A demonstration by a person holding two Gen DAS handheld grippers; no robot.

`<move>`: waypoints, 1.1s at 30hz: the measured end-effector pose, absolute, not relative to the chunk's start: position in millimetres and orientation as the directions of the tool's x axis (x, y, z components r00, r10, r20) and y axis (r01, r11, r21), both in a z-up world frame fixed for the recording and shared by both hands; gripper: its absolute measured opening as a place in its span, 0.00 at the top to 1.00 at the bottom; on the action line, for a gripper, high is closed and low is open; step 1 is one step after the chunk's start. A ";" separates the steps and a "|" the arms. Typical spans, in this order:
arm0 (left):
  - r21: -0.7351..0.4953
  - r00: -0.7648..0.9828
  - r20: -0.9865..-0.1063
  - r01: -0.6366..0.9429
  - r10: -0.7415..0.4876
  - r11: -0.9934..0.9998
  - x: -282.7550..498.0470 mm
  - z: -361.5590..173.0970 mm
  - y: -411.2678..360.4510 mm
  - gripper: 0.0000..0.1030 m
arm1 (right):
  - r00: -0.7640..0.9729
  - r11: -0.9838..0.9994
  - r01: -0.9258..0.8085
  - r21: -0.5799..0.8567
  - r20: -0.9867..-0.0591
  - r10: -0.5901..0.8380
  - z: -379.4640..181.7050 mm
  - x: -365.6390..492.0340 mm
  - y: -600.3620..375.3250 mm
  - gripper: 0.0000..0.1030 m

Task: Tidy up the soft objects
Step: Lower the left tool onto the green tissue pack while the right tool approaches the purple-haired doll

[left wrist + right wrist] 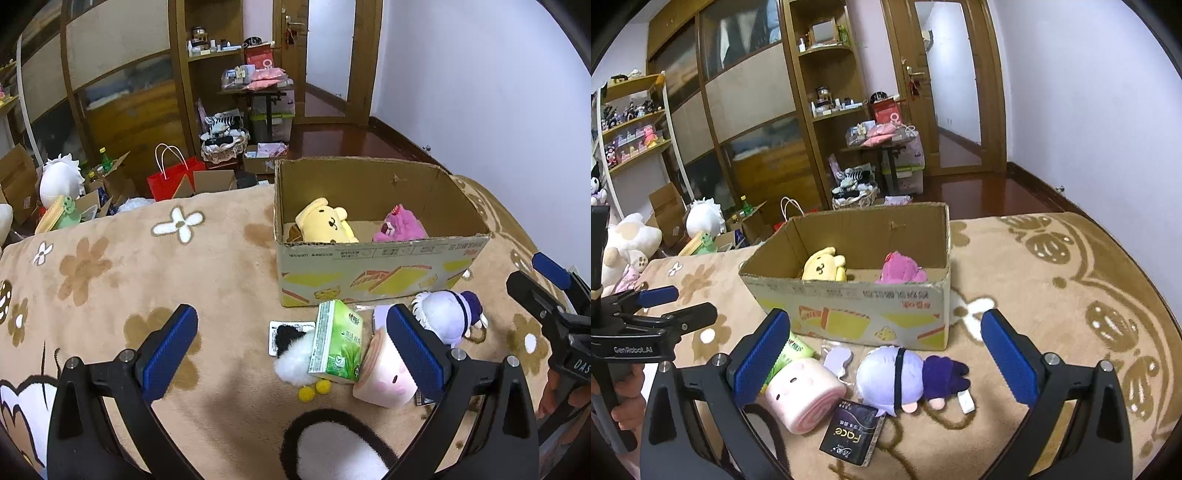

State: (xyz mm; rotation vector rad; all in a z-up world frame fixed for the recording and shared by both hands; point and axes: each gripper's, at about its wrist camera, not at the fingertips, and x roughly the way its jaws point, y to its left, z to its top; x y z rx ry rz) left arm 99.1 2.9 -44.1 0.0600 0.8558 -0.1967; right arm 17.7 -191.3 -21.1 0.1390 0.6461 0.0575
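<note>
Cardboard box [849, 317] already holds a yellow plush [823, 264] and pink plush [901, 271], while both the left gripper [291, 350] and right gripper [886, 350] hover released above the lavender doll [890, 376], evidently awaiting selection.

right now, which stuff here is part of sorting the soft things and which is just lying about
Part of the job:
- cardboard box
- yellow dog plush and pink plush, in the box
- purple-capped doll plush
- pink roll plush
- black-and-white plush

Lying about:
- green tissue pack
- black Face packet
- red paper bag
</note>
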 end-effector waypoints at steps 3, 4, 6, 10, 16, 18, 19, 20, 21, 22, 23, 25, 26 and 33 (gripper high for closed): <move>-0.014 0.630 -0.765 0.198 -0.138 0.980 101.7 -49.5 0.5 0.02 | 0.788 0.991 -0.013 0.131 -0.609 0.091 -27.0 19.5 -187.2 0.00; -0.011 0.626 -0.768 0.195 -0.134 0.981 103.0 -51.2 0.2 0.02 | 0.784 0.992 -0.014 0.122 -0.615 0.086 -29.5 20.2 -185.8 0.00; -0.015 0.613 -0.778 0.197 -0.135 0.980 106.5 -55.3 -0.9 0.02 | 0.776 0.993 -0.015 0.116 -0.625 0.085 -33.6 22.0 -184.9 0.00; -0.006 0.606 -0.784 0.208 -0.134 0.978 109.9 -59.6 -4.5 0.02 | 0.761 0.993 -0.009 0.119 -0.643 0.084 -42.3 26.0 -185.6 0.00; 0.009 0.591 -0.794 0.247 -0.143 0.969 113.1 -66.5 -16.3 0.02 | 0.747 0.990 0.017 0.138 -0.660 0.079 -52.2 32.6 -193.0 0.00; 0.016 0.583 -0.799 0.262 -0.145 0.965 114.2 -69.8 -20.6 0.02 | 0.741 0.989 0.028 0.144 -0.667 0.076 -55.7 35.0 -196.2 0.00; 0.019 0.581 -0.801 0.267 -0.145 0.963 114.7 -70.6 -22.3 0.02 | 0.739 0.989 0.034 0.147 -0.670 0.074 -57.3 36.6 -198.0 0.00; 0.022 0.575 -0.805 0.277 -0.148 0.960 116.2 -72.8 -25.2 0.02 | 0.737 0.988 0.038 0.148 -0.672 0.072 -58.5 37.6 -199.2 0.00; 0.023 0.570 -0.808 0.283 -0.149 0.959 117.2 -74.3 -27.1 0.02 | 0.735 0.988 0.042 0.149 -0.674 0.070 -59.7 38.6 -200.5 0.00; 0.025 0.565 -0.811 0.290 -0.150 0.957 118.7 -76.3 -29.7 0.02 | 0.732 0.987 0.048 0.152 -0.678 0.069 -61.4 40.3 -202.5 0.00; 0.027 0.561 -0.814 0.296 -0.151 0.955 120.1 -78.2 -31.5 0.02 | 0.729 0.986 0.052 0.156 -0.681 0.069 -62.8 41.7 -203.7 0.00; 0.031 0.552 -0.820 0.308 -0.152 0.951 122.8 -81.5 -35.6 0.02 | 0.722 0.985 0.061 0.163 -0.688 0.069 -66.2 45.4 -206.1 0.00; 0.034 0.544 -0.825 0.318 -0.153 0.948 125.0 -84.6 -38.7 0.02 | 0.719 0.984 0.065 0.165 -0.692 0.068 -68.0 47.1 -207.0 0.00; 0.011 0.474 -0.866 0.337 -0.159 0.941 140.6 -106.2 -47.9 0.02 | 0.688 0.980 0.087 0.179 -0.722 0.071 -84.6 57.4 -212.4 0.00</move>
